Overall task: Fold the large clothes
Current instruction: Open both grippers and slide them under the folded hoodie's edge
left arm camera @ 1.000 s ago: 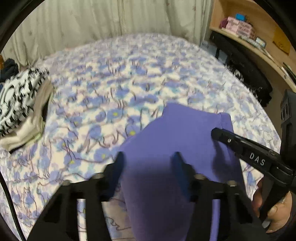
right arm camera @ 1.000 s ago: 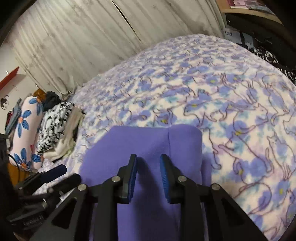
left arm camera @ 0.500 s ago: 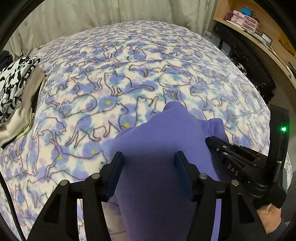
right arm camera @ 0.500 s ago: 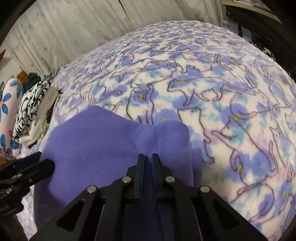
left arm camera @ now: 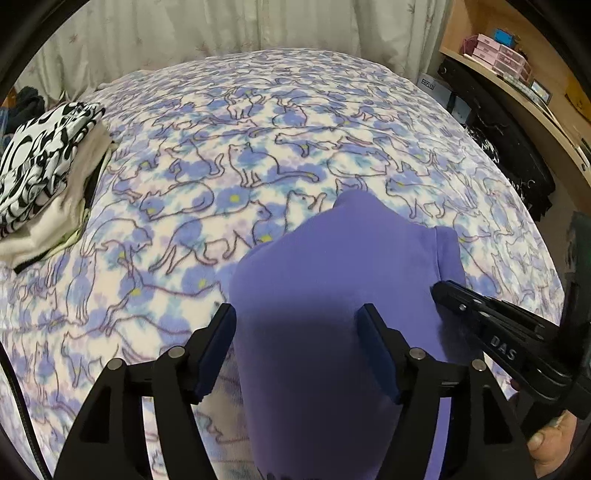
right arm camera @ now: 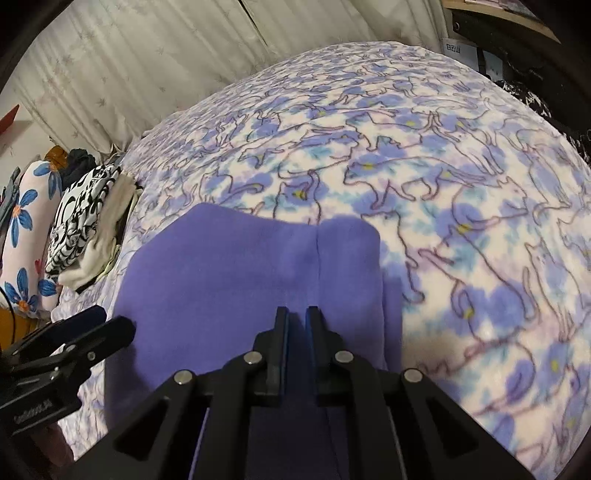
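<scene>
A purple fleece garment (left arm camera: 332,280) lies folded on the cat-print blanket (left arm camera: 258,147); it also shows in the right wrist view (right arm camera: 229,273). My left gripper (left arm camera: 299,332) is open, its jaws straddling the garment's near part. My right gripper (right arm camera: 296,317) is shut on the garment near its right seam. The right gripper also shows in the left wrist view (left arm camera: 443,291), its tip on the garment's right side. The left gripper shows at the lower left of the right wrist view (right arm camera: 110,321).
A stack of folded clothes with a black-and-white patterned piece on top (left arm camera: 40,162) sits at the blanket's left edge. A floral pillow (right arm camera: 26,236) lies beyond it. Curtains (left arm camera: 184,33) hang behind the bed. A wooden shelf with boxes (left arm camera: 498,51) stands at the right.
My right gripper closed from open onto the purple garment. Both grippers shifted slightly over the garment; the left stayed open.
</scene>
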`<act>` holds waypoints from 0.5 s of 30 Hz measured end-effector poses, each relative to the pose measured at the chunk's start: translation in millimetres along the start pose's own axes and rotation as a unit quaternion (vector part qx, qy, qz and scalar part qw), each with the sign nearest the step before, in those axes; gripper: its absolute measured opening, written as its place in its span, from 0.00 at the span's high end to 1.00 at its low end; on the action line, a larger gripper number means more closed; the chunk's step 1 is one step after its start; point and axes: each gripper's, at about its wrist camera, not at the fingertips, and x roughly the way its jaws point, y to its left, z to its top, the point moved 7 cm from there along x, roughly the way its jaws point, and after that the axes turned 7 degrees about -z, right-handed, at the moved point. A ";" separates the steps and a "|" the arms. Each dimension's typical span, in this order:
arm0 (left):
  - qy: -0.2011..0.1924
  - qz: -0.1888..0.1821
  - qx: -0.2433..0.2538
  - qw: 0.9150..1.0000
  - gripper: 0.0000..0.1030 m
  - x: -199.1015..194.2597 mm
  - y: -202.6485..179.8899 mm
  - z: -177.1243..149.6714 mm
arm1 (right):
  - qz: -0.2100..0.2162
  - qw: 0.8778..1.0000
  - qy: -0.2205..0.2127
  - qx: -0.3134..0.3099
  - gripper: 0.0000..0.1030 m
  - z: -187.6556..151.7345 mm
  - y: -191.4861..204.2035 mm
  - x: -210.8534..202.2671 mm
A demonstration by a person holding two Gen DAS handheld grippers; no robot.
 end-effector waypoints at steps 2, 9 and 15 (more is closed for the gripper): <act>0.000 -0.002 0.001 1.000 0.32 -6.4 -2.0 -6.3 | -0.001 1.000 -0.001 -0.006 0.92 -3.9 0.0 -10.3; -0.002 0.005 0.020 1.000 0.23 -29.8 -12.5 -33.7 | 0.000 1.000 -0.005 -0.029 0.84 -22.0 -1.3 -49.5; 0.002 -0.001 0.013 1.000 0.21 -48.5 -17.3 -59.2 | 0.004 0.999 -0.009 -0.035 0.68 -35.8 -4.7 -76.2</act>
